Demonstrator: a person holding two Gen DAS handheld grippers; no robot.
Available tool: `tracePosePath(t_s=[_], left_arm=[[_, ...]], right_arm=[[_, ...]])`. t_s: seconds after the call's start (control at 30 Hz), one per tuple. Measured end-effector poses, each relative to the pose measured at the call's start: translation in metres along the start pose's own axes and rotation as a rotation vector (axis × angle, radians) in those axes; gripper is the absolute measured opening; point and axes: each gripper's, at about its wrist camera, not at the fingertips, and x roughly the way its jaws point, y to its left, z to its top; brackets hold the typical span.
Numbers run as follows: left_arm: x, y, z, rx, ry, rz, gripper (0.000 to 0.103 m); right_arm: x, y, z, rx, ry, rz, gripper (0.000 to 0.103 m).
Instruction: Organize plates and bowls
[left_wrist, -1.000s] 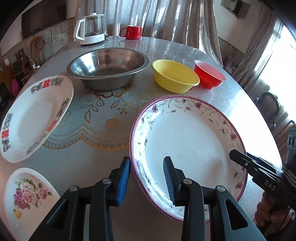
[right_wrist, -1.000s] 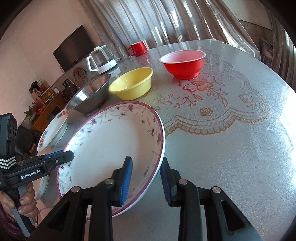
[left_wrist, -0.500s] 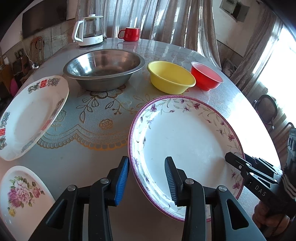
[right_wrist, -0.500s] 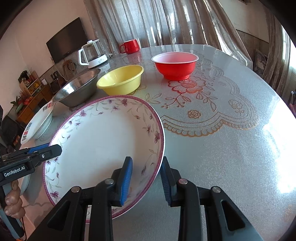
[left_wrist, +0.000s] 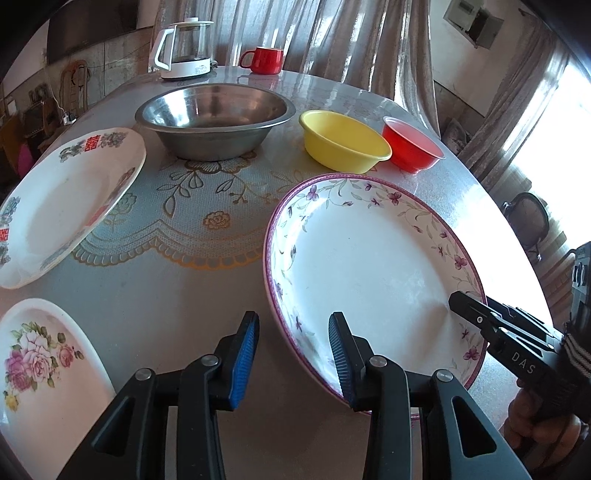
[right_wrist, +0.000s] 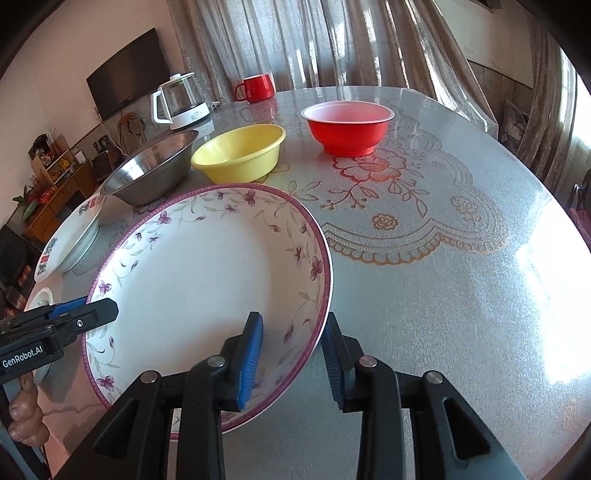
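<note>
The left hand-held gripper (left_wrist: 293, 350) stands open, its blue-padded fingers straddling the near left rim of the purple-flowered plate (left_wrist: 369, 269); one finger is over the plate and the other outside it, and neither visibly presses the rim. The right hand-held gripper (right_wrist: 291, 350) is likewise parted, its left finger over the plate's (right_wrist: 207, 280) inside and its right finger outside the near right rim, a gap showing on both sides. The plate lies on the surface (right_wrist: 443, 295), directly ahead of both grippers and between them.

Left of the left hand-held gripper, close by, lies a plate with pink roses (left_wrist: 40, 365); further ahead on that side is a plate with red characters (left_wrist: 62, 206), which seems tilted with one edge raised. Ahead of the grippers, beyond the flowered plate, three bowls stand in a row: a steel bowl (left_wrist: 214, 118) on the left, a yellow bowl (left_wrist: 343, 140) in the middle, a red bowl (left_wrist: 412, 147) on the right. Farthest off, at the surface's back edge, stand a glass kettle (left_wrist: 184, 50) and a red mug (left_wrist: 264, 61).
</note>
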Motion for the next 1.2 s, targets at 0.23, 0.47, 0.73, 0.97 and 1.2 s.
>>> tracePosePath(t_s=[0.23, 0.47, 0.73, 0.97, 1.2], left_arm=[[-0.016, 0.013, -0.008, -0.02, -0.03, 0.0, 0.047], [-0.04, 0.027, -0.007, -0.042, -0.097, 0.036, 0.051], [-0.075, 0.071, -0.006, -0.139, -0.182, 0.098, 0.061], [-0.097, 0.13, -0.006, -0.256, -0.226, 0.194, 0.063], [-0.105, 0.18, -0.004, -0.332, -0.244, 0.263, 0.063]], right_arm=[[-0.004, 0.002, 0.001, 0.025, -0.003, -0.008, 0.038], [-0.022, 0.012, 0.013, 0.008, -0.087, -0.042, 0.047], [-0.021, 0.055, 0.028, -0.054, -0.085, 0.136, 0.065], [0.001, 0.111, 0.038, -0.09, 0.009, 0.38, 0.073], [0.035, 0.161, 0.054, -0.086, 0.116, 0.527, 0.074]])
